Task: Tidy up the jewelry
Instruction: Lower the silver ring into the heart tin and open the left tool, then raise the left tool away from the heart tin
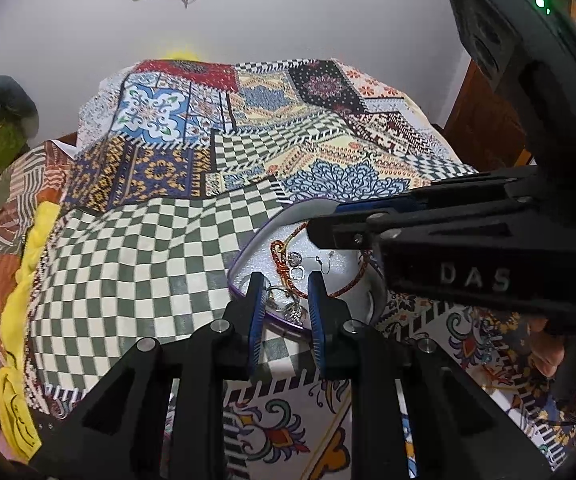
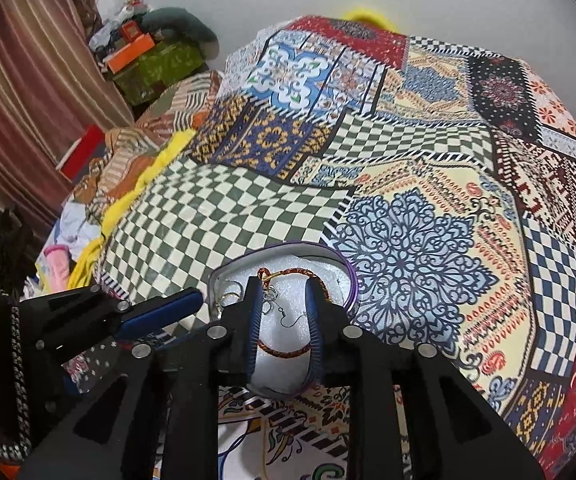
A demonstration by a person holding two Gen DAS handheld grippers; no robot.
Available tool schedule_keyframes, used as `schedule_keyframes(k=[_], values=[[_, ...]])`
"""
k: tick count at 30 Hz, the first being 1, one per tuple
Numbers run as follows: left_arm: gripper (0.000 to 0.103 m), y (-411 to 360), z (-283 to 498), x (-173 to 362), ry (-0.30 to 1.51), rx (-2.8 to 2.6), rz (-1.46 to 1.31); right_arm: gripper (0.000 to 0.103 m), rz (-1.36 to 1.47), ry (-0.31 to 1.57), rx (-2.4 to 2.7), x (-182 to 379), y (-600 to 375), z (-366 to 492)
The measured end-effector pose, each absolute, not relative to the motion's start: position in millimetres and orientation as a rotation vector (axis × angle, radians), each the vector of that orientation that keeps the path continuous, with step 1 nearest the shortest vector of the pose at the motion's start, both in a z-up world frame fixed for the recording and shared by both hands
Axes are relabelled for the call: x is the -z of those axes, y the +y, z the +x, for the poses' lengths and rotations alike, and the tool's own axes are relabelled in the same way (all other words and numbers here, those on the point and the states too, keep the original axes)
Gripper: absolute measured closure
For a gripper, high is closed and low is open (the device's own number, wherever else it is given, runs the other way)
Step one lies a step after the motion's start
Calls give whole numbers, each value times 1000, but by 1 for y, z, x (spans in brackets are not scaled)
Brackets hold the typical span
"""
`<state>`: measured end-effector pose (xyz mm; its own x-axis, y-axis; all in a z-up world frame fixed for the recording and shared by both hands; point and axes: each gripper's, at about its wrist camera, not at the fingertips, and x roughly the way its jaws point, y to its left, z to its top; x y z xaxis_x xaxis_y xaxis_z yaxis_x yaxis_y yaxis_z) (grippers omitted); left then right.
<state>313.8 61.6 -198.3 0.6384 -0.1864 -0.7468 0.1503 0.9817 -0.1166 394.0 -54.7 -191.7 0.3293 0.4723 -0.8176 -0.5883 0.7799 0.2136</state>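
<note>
Patchwork bedspread [image 2: 427, 184] surrounds the jewelry tray [image 2: 349, 270]; both grippers' jaws gape, the right gripper [image 2: 284, 304] above it.

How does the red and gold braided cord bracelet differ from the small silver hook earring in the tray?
The red and gold braided cord bracelet is a thick, coloured loop that curves round the tray's white foam; the small silver hook earring is thin bare wire lying inside that loop. The bracelet runs past both fingers of the right gripper; the earring sits wholly between them. Both lie loose in the purple-rimmed tray.
</note>
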Motion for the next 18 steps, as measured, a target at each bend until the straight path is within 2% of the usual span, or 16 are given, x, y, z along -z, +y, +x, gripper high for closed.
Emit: schedule_keyframes(k=[14, 15, 18], values=[[81, 64, 274, 156, 818, 161, -30, 82, -210, 858, -647, 142, -83, 335], [81, 63, 270, 154, 815, 161, -28, 80, -214, 847, -644, 140, -86, 330], [69, 59, 258, 146, 803, 162, -27, 67, -229, 814, -628, 135, -96, 315]])
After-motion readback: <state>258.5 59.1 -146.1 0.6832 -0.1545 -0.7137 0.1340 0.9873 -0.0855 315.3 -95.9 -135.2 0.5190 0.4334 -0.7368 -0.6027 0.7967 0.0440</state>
